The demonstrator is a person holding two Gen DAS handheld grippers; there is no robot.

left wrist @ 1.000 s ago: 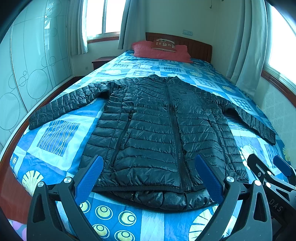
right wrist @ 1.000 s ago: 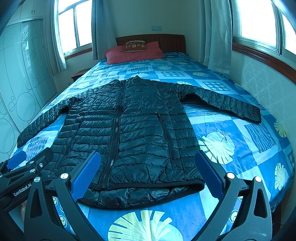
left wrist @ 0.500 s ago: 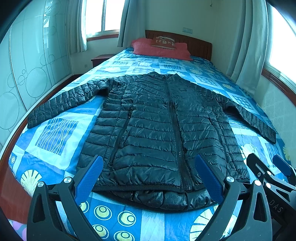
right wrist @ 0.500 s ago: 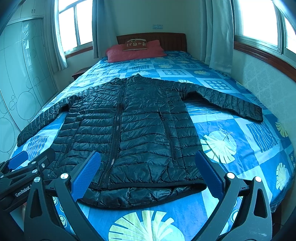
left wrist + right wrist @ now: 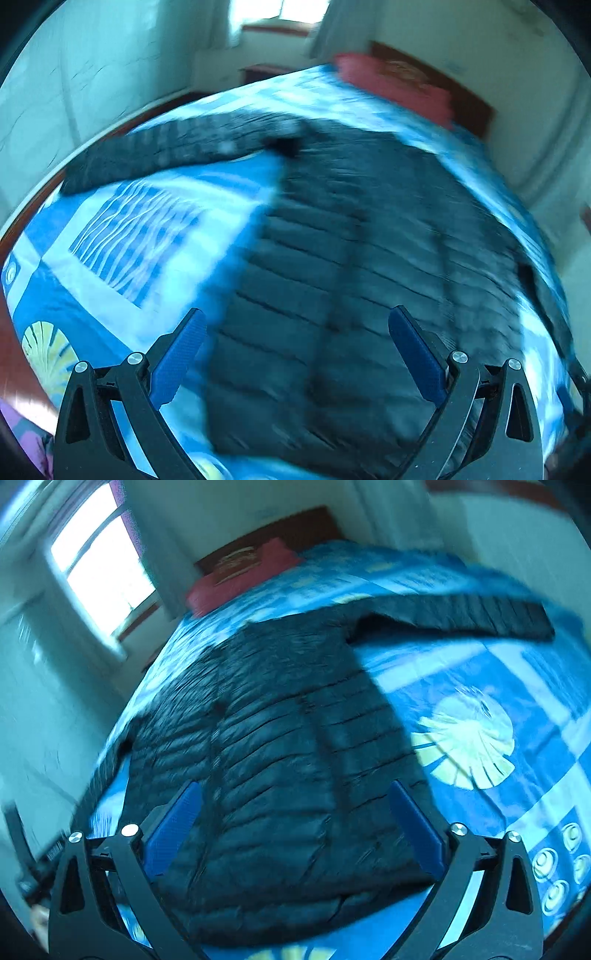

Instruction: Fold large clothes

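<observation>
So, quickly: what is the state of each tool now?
Left tool: open, holding nothing, above the black puffer jacket.
Right tool: open, holding nothing.

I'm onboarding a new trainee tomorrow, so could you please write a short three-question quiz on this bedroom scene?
1. True or false: the black quilted jacket lies spread on the blue patterned bedspread with its sleeves stretched out to the sides.
2. Multiple choice: the left tool is (A) shut on a sleeve, (B) open above the jacket, (C) shut on the hem.
3. Fill in: the pillow by the headboard is ___ in colour.

Key: 1 true; 2 B; 3 red. The right tool is open too, and neither holds any fabric. Both views are motion-blurred, so finer detail cannot be told.
</observation>
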